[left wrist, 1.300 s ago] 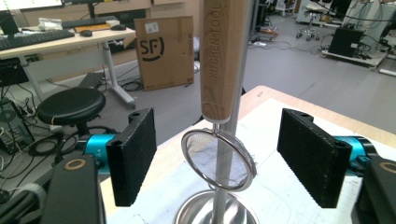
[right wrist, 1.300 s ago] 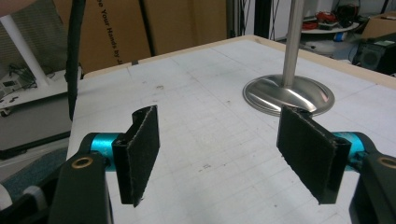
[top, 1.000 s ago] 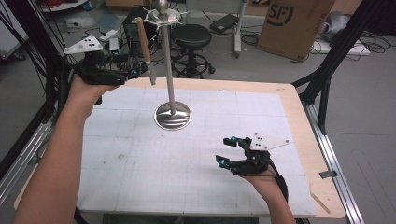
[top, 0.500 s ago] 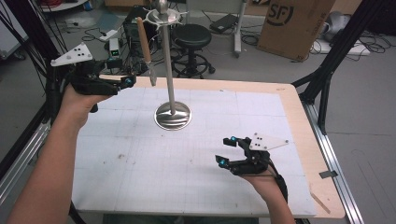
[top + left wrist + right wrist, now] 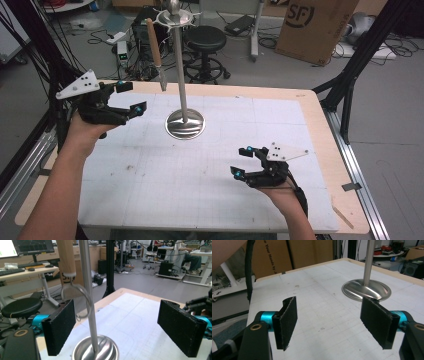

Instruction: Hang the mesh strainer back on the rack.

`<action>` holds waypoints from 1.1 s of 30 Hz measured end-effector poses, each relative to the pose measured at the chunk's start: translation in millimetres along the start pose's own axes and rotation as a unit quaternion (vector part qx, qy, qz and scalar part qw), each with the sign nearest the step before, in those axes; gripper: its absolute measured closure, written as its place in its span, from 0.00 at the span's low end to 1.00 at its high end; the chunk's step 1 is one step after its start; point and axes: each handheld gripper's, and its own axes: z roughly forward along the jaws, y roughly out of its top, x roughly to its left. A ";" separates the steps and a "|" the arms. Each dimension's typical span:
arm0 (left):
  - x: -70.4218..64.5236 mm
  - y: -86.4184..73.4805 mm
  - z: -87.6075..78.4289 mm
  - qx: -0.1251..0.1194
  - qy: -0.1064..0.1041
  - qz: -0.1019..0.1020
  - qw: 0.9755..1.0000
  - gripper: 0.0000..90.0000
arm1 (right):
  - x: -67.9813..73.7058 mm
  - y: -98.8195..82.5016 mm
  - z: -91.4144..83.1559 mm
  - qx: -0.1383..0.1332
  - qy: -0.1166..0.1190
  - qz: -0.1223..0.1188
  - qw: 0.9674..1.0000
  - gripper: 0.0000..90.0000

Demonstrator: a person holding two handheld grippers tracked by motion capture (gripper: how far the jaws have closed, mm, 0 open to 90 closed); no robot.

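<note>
Presently, on your table [image 5: 300, 120]: one white gridded mat [image 5: 210, 170] over a pale wooden top, and one metal stand [image 5: 184, 90] set toward the far middle of the mat. The stand has a round, domed, polished base [image 5: 185, 124], an upright pole, and a small pronged top from which one utensil [image 5: 155, 50] hangs by its wooden handle. The utensil's metal end points down, clear of the mat, on the pole's left in the high view.

Your left gripper [image 5: 127, 97]: held up off the table at the far left edge, jaws spread wide and empty, aimed toward the stand. In the left gripper view the pole [image 5: 88, 297] rises between the two black pads [image 5: 60, 327], nearer the left one, with the wire loop [image 5: 76, 300] of the hanging utensil just beside it; neither pad touches pole or utensil.

Your right gripper [image 5: 242, 161]: low over the mat at the near right, well apart from the stand, jaws likewise wide and holding nothing. In the right gripper view its pads [image 5: 287, 320] frame bare mat, and the stand's base [image 5: 366, 289] lies beyond the right pad.

Beyond the table: one black round stool [image 5: 205, 37], one cardboard box [image 5: 315, 25], cables on the floor.
</note>
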 end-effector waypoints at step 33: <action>-38.2 -78.5 -11.4 0.027 0.000 -0.010 1.000 0.14 | -3.4 -1.6 -2.7 -0.003 -0.005 0.005 1.000 0.32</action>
